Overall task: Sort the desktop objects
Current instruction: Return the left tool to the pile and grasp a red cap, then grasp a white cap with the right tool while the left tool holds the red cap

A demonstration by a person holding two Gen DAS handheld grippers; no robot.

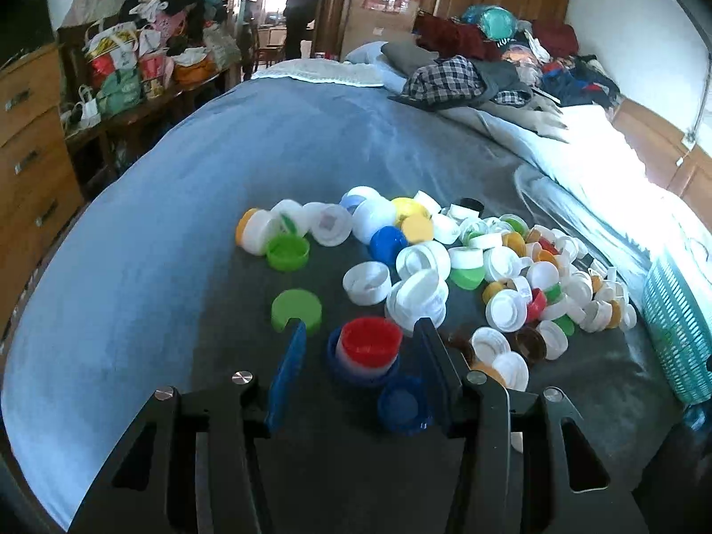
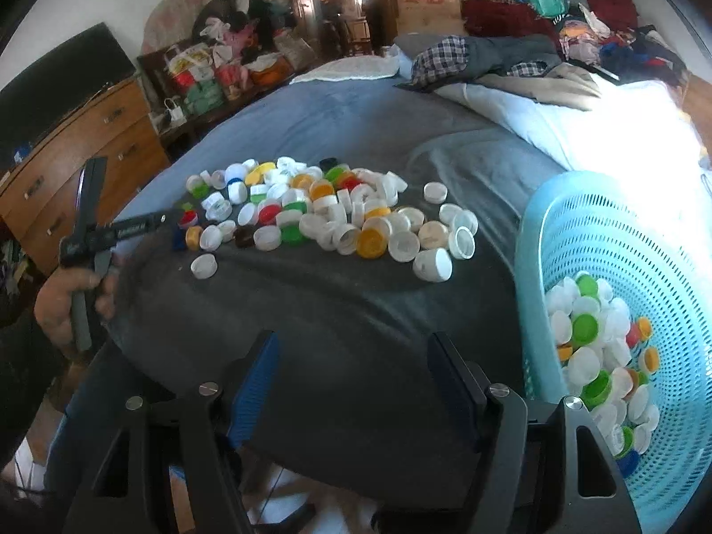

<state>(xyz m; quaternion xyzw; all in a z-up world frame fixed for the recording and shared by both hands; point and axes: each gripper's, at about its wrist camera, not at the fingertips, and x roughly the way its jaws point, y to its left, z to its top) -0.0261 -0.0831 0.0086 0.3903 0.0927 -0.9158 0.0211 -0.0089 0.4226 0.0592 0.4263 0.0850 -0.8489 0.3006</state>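
A blue blanket [image 1: 178, 204] covers the bed, and a loose heap of bottle caps [image 2: 338, 213] lies on it. The turquoise basket [image 2: 592, 231] at the bed's right edge holds more caps. The right gripper [image 2: 351, 369] hangs over bare blanket, fingers apart and holding nothing. The left gripper [image 1: 360, 356] is spread wide on either side of a red cap [image 1: 371, 340], which is nested in a stack, not touching it.
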